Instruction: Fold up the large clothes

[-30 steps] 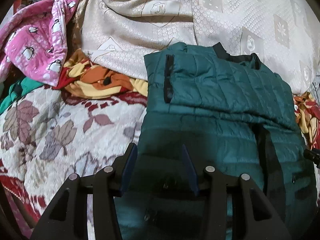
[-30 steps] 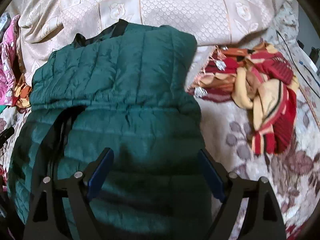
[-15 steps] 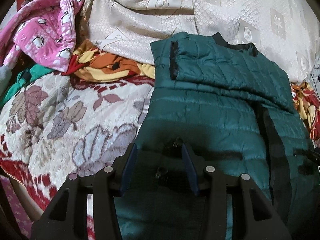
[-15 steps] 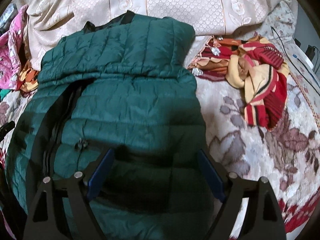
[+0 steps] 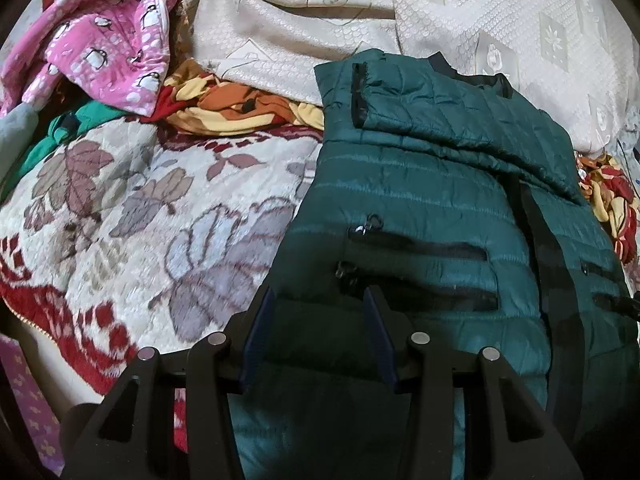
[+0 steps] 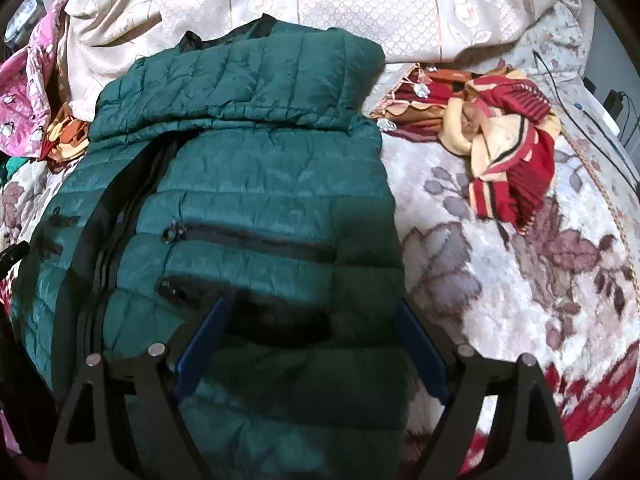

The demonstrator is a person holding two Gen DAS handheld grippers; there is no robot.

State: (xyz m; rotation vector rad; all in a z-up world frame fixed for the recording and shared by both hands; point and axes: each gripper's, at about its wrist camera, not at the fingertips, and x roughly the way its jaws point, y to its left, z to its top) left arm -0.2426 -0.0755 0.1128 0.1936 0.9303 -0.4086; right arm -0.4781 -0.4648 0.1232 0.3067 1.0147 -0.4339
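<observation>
A dark green quilted jacket (image 5: 420,200) lies front-up on the bed, its sleeves folded across the chest and a black zip running down the middle. My left gripper (image 5: 318,292) hovers over the jacket's lower left part, near two zipped pockets. Its jaws are partly apart and I see nothing pinched between the blue pads. In the right wrist view the same jacket (image 6: 260,184) fills the centre. My right gripper (image 6: 312,305) stands wide open above its lower right part, with one pad near the jacket's right edge. The hem is hidden below both grippers.
A floral blanket (image 6: 520,260) covers the bed. A pink penguin-print garment (image 5: 100,52) and an orange-yellow cloth (image 5: 240,112) lie at the far left. A red and cream striped scarf (image 6: 508,160) is right of the jacket. A cream bedspread (image 6: 360,4) lies behind.
Both grippers have drawn back over the jacket toward its hem, so the pocket zips have come into view. The jacket has not moved and neither gripper's jaws have changed.
</observation>
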